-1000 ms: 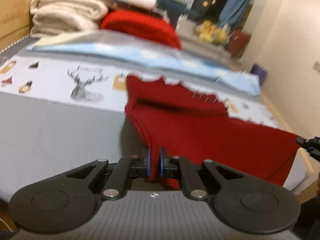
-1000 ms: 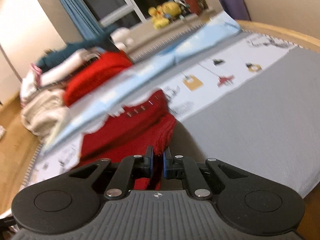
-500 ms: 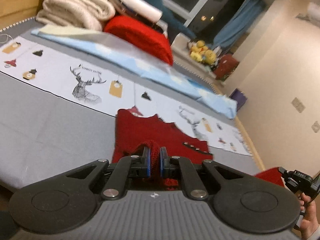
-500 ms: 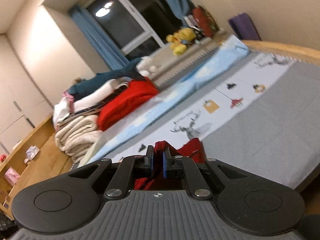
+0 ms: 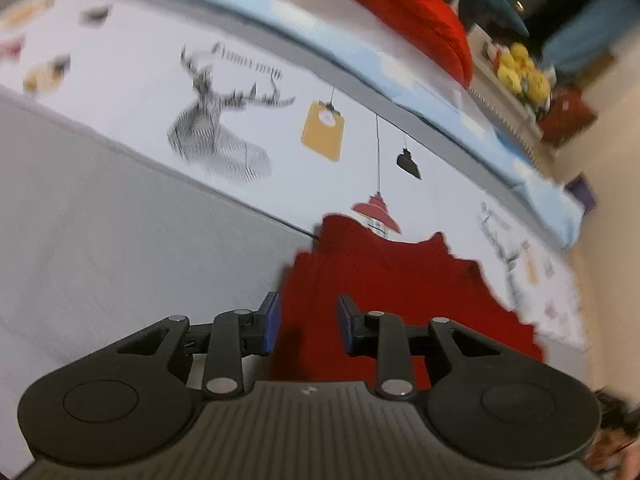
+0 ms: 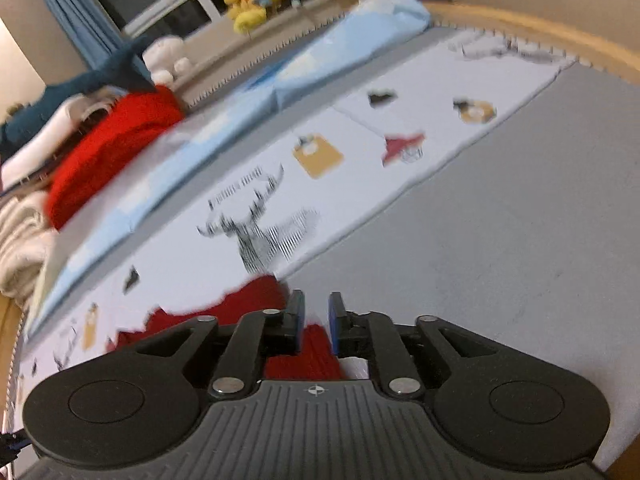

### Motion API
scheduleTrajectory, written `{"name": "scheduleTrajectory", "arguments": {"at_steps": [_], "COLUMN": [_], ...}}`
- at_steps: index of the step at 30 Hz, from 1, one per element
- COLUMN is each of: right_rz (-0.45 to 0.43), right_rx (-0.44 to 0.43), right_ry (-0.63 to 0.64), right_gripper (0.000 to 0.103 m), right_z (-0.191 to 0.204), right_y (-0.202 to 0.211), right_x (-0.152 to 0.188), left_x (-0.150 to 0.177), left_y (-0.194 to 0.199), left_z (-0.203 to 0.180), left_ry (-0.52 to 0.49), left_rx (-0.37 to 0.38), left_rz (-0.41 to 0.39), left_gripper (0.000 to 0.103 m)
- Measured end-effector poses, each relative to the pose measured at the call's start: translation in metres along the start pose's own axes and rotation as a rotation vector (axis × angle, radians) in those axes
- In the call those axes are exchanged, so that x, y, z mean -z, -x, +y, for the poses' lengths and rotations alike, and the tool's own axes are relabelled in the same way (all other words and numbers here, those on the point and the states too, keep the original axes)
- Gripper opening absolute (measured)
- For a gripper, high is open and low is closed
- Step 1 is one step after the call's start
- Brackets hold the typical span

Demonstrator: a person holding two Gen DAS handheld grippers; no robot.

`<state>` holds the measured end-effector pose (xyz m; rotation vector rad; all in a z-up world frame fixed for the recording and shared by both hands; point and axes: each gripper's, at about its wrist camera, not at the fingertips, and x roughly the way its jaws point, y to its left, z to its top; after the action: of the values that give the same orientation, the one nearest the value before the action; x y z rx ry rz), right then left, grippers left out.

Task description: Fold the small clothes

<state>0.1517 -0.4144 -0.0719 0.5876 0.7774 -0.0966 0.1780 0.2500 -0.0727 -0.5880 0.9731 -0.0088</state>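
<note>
1 red garment [image 5: 392, 280], 2 grippers [image 5: 307, 322] [image 6: 316, 322] opening

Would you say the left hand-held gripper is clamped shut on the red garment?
No, the left hand-held gripper stands open above the red garment.

i'm seeing left gripper [image 5: 307, 322] and right gripper [image 6: 316, 322] showing black ribbed housings, silver screws, blue pads [image 5: 272, 322].

my left wrist cam low over red knit garment [image 5: 400, 280], angled down, my right cam likewise, both share deer-print sheet [image 6: 360, 148]
</note>
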Motion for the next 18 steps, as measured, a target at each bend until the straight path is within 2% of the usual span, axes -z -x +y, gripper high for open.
{"name": "scheduleTrajectory", "arguments": {"at_steps": [1, 2, 3, 5, 9, 11, 12, 13, 14, 16, 18], "right_rz": [0.066, 0.092, 0.109, 0.158, 0.276, 0.289, 0.288, 0.289, 0.287, 0.260, 0.188], "right_rx": [0.018, -0.005, -0.032, -0.009, 0.034, 0.025, 0.015, 0.003, -0.014, -0.018, -0.010], "right_ry": [-0.034, -0.073, -0.091, -0.058, -0.042, -0.054, -0.050, -0.045, -0.043, -0.003, 0.049], "right_gripper": [0.023, 0.028, 0.032, 0.043, 0.043, 0.042, 0.041, 0.031, 0.011, 0.011, 0.010], "right_z": [-0.005, -0.010, -0.013, -0.011, -0.012, -0.012, -0.011, -0.009, -0.008, -0.001, 0.009], "right_y": [-0.009, -0.015, -0.022, -0.036, -0.061, -0.063, -0.063, -0.062, -0.062, -0.057, -0.047], "right_x": [0.003, 0.004, 0.007, 0.014, 0.031, 0.035, 0.035, 0.036, 0.035, 0.035, 0.031], "left_x": [0.000, 0.000, 0.000, 0.003, 0.010, 0.014, 0.016, 0.018, 0.019, 0.019, 0.019], "left_y": [-0.003, -0.007, -0.013, -0.025, -0.049, -0.057, -0.058, -0.059, -0.057, -0.047, -0.027], "left_z": [0.001, 0.001, 0.003, 0.005, 0.010, 0.009, 0.008, 0.006, 0.002, -0.011, -0.023], "left_ry": [-0.001, -0.015, -0.031, -0.040, -0.016, -0.017, -0.025, -0.038, -0.062, -0.132, -0.196], "left_rx": [0.012, 0.009, -0.013, -0.059, -0.098, -0.093, -0.084, -0.080, -0.078, -0.086, -0.088], "left_rz": [0.014, 0.027, 0.042, 0.084, 0.170, 0.192, 0.200, 0.199, 0.196, 0.146, 0.053], "left_gripper": [0.048, 0.060, 0.063, 0.064, 0.064, 0.062, 0.057, 0.033, 0.017, 0.014, 0.010]}}
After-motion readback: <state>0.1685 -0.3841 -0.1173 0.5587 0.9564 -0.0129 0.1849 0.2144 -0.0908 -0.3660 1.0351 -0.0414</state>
